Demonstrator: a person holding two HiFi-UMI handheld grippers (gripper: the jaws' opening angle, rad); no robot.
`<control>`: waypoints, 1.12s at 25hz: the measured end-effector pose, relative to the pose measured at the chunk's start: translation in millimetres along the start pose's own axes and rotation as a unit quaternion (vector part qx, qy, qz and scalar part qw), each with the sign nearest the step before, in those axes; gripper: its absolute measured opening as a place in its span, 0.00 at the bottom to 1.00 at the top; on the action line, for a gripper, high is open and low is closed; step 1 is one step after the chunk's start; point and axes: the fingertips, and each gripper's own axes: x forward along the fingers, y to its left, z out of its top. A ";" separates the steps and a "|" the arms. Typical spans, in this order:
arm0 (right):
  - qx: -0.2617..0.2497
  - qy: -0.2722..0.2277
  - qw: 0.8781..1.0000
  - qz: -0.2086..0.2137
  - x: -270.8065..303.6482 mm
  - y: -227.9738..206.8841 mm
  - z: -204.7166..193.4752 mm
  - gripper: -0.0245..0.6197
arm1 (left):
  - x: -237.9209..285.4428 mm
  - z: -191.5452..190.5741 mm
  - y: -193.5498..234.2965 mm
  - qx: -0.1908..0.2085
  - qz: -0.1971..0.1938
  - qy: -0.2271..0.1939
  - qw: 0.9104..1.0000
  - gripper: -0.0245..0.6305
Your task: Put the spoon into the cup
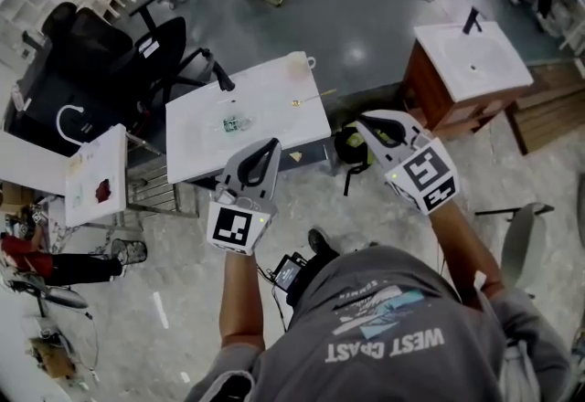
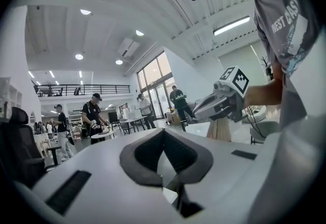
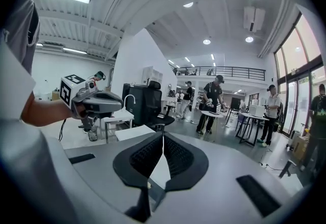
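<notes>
In the head view a white table (image 1: pixel 247 121) stands ahead of me. A white cup (image 1: pixel 303 62) sits at its far right corner. A thin gold spoon (image 1: pixel 313 99) lies at the right edge, its handle past the rim. My left gripper (image 1: pixel 272 146) hovers over the table's near edge, shut and holding nothing. My right gripper (image 1: pixel 360 118) is off the table's near right corner, shut and holding nothing too. In the left gripper view the jaws (image 2: pixel 163 134) meet at their tips, as they do in the right gripper view (image 3: pixel 163 135). Each gripper view shows the other gripper beside it.
A small greenish object (image 1: pixel 233 124) lies mid-table. A black office chair (image 1: pixel 137 48) stands left of the table, and a wooden sink cabinet (image 1: pixel 466 62) at the right. A small white table (image 1: pixel 96 174) is at the near left. Several people stand in the hall behind.
</notes>
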 end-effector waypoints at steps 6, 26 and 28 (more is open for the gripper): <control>0.007 0.009 1.000 -0.021 25.9 -6.1 1.8 0.09 | 13.1 -12.4 27.5 -0.003 -0.023 -0.002 1.000 0.04; 0.003 0.029 0.997 -0.071 116.7 -7.4 20.5 0.09 | 29.5 -41.9 115.3 -0.016 -0.084 -0.029 0.996 0.04; -0.001 0.029 0.997 -0.071 125.3 -3.7 23.0 0.09 | 28.2 -43.0 122.6 -0.016 -0.087 -0.032 0.996 0.04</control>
